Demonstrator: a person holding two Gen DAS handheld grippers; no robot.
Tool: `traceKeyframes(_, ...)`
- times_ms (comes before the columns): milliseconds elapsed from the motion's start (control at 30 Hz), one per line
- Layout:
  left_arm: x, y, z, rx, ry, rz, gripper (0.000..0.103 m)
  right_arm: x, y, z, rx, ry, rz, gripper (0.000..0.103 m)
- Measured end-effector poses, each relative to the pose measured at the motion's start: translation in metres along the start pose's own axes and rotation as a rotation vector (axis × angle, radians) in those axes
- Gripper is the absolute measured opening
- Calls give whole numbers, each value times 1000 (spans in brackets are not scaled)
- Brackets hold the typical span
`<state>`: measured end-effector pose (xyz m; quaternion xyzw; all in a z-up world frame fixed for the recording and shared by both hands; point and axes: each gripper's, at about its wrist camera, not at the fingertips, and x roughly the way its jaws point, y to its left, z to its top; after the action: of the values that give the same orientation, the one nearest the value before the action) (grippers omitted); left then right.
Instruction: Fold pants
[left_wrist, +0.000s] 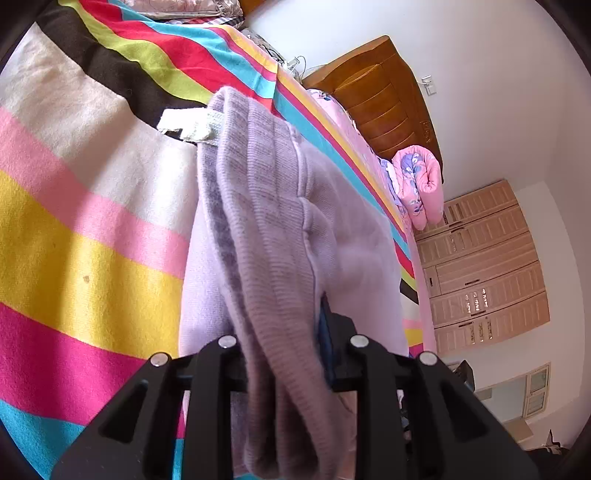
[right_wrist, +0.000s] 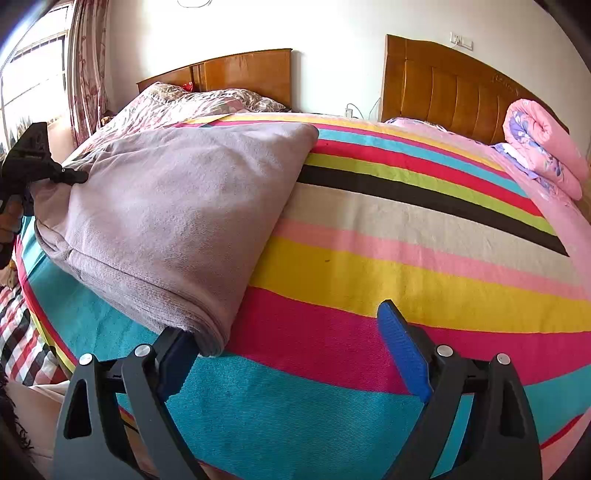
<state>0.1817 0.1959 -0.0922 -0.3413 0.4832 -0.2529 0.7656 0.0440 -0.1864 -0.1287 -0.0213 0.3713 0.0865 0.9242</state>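
Left wrist view: left tool (left_wrist: 284, 354) pinches the pants (left_wrist: 266, 229) mid-fold on the bed (left_wrist: 74, 229); right tool (right_wrist: 291, 354) stands spread, empty. Next move likely calls for laying the held edge flat.

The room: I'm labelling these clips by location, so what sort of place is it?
A home bedroom, most likely: a bed under a bright striped blanket, carved wooden headboards against the wall, and a tall beige louvred wardrobe.

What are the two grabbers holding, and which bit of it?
The left gripper pinches the lilac pants by their ribbed waistband. The right gripper is open and holds nothing; the pants' folded corner only lies beside one finger.
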Motion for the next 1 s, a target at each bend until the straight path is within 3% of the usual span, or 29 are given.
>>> traceKeyframes(67,-1,1,-2,-3,-2,0,30,0,-3,0,8,4,20,87)
traceKeyframes(133,-9,-6,0,19,-30,51,41,-8,-4,1,-21,12,57,87)
traceKeyframes(200,-30,-22,-4,64,-101,164,68,-24,-6,-1,-54,22,117,87)
traceKeyframes(300,-58,-66,-14,204,-250,331,80,-48,-9,8,-65,-20,198,85)
traceKeyframes(367,-60,-93,-19,294,-278,339,83,-56,-2,24,-68,-69,232,85)
traceKeyframes(467,-35,-124,-32,415,-238,332,84,-51,23,52,-101,-129,282,83)
traceKeyframes(567,11,-126,-50,498,-179,474,84,-26,57,69,-169,-101,291,81)
traceKeyframes(667,32,-103,-80,591,-159,620,83,3,83,50,-285,5,284,78)
traceKeyframes(733,37,-97,-94,663,-182,655,83,2,80,38,-291,-34,293,79)
traceKeyframes(1000,43,-98,-91,637,-182,686,86,-10,70,44,-251,-29,317,80)
